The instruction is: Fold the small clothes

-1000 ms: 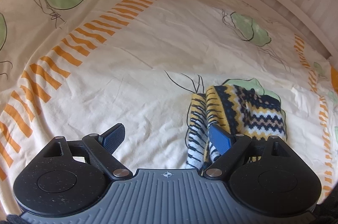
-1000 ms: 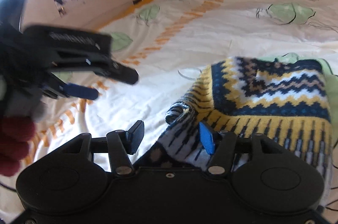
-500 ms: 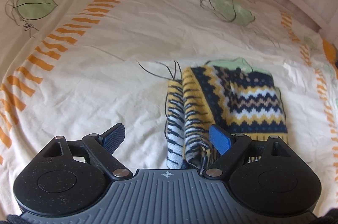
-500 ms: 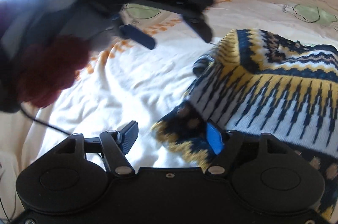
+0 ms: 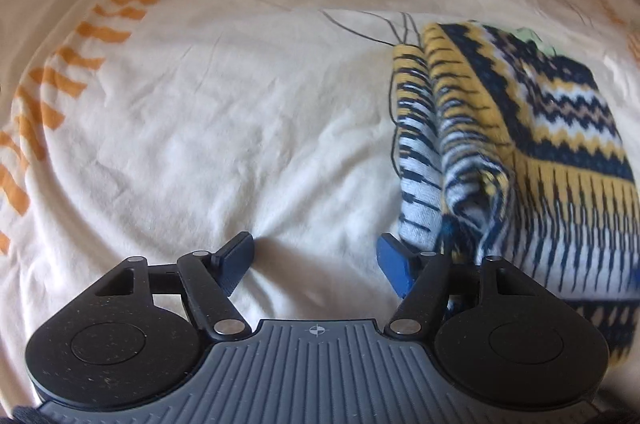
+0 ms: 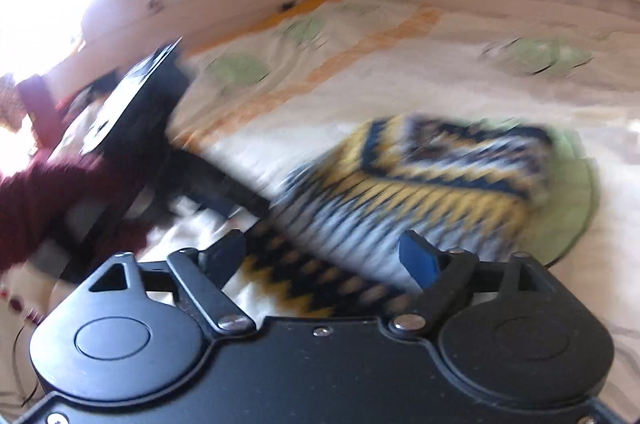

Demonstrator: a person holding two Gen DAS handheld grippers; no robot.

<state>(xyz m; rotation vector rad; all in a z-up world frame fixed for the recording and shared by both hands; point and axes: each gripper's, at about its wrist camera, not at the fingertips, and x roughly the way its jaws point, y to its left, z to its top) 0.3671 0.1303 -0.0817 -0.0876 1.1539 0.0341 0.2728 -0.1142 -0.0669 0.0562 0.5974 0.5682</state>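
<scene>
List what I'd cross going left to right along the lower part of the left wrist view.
Left gripper's left finger → bare bedsheet → its right finger → folded knit sweater.

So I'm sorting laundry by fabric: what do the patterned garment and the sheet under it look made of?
The patterned garment looks like a thick knit, possibly wool or acrylic: zigzag bands, ribbed edge, matte. The sheet looks like thin woven cotton, matte, finely creased, with printed leaves.

Left gripper (image 5: 316,258) and right gripper (image 6: 322,256), jaws wide apart.
</scene>
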